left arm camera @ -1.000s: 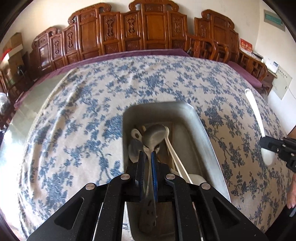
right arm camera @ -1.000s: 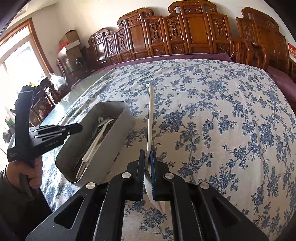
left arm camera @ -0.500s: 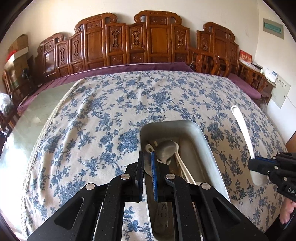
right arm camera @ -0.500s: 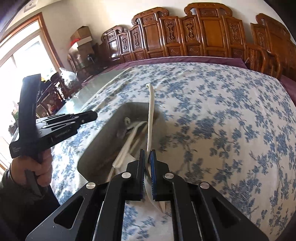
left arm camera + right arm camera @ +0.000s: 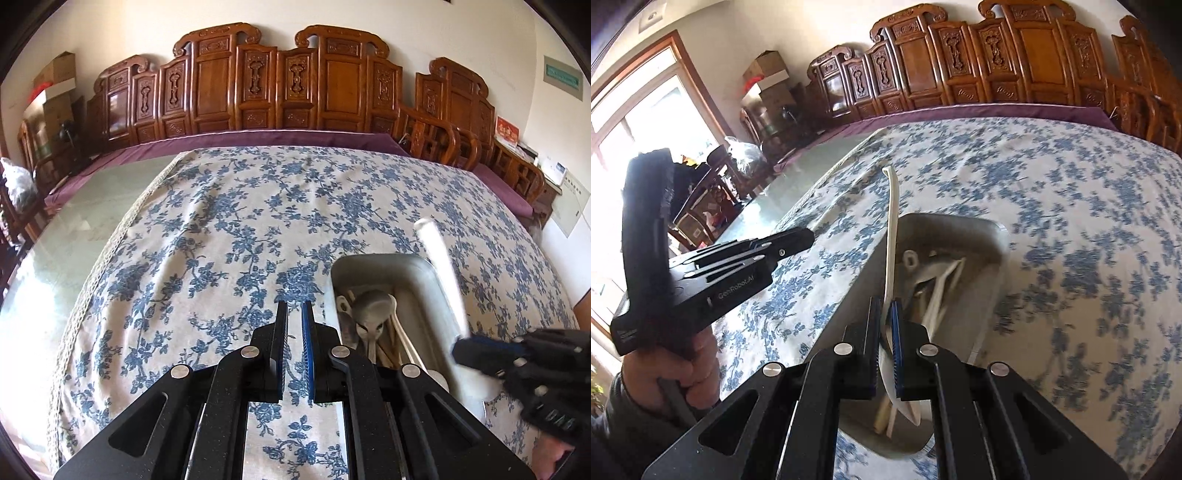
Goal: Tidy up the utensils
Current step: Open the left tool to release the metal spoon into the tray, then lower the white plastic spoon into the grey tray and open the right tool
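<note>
A grey metal tray (image 5: 380,267) (image 5: 982,236) lies on the blue-flowered tablecloth and holds several utensils, among them a grey spoon (image 5: 371,308) and pale chopsticks (image 5: 940,291). My right gripper (image 5: 885,314) is shut on a long white spoon (image 5: 892,229) and holds it above the tray, handle pointing away. In the left wrist view the same white spoon (image 5: 441,266) slants over the tray's right rim, with the right gripper (image 5: 465,349) clamped on it. My left gripper (image 5: 294,314) is shut with nothing between its pads, over the cloth just left of the tray. It also shows from the side as the left gripper (image 5: 803,236).
Carved wooden chairs (image 5: 258,92) line the far side of the table. Bare glass tabletop (image 5: 74,221) lies left of the cloth. A hand (image 5: 679,373) grips the left tool's handle. A window (image 5: 635,122) and stacked boxes stand at the left.
My left gripper has let go of the grey spoon and drawn left off the tray onto the cloth. The right gripper has carried the white spoon leftward until it hangs over the tray.
</note>
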A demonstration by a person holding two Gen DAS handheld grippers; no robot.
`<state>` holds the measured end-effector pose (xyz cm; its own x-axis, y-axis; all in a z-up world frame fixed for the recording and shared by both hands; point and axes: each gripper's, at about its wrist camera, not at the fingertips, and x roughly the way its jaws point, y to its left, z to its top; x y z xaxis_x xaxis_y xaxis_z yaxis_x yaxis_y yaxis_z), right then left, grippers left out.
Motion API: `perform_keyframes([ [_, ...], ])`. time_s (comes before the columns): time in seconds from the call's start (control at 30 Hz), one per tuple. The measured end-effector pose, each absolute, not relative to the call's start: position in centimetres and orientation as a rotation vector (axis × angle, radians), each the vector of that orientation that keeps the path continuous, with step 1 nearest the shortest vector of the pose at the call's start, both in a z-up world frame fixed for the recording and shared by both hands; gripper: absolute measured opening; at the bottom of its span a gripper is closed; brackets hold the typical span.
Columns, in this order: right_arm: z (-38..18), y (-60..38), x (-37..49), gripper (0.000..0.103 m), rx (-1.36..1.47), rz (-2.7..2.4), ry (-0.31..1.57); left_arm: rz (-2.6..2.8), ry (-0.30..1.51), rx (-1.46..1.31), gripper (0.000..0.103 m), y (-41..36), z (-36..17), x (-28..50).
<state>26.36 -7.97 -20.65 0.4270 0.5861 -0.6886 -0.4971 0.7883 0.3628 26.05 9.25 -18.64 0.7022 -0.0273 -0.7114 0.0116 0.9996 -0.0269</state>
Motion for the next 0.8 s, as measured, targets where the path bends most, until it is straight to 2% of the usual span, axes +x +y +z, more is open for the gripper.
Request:
perform_keyframes([
  [0.4, -24.4, -6.3, 28.6, 0.009, 0.148, 0.616, 0.994, -0.020, 0.791, -0.025, 0.006, 9.7, -18.6, 26.0],
  [0.8, -23.5, -7.7, 28.5, 0.012, 0.125, 0.595, 0.938, -0.027, 0.790, -0.016, 0.006, 8.9, -18.5, 25.7],
])
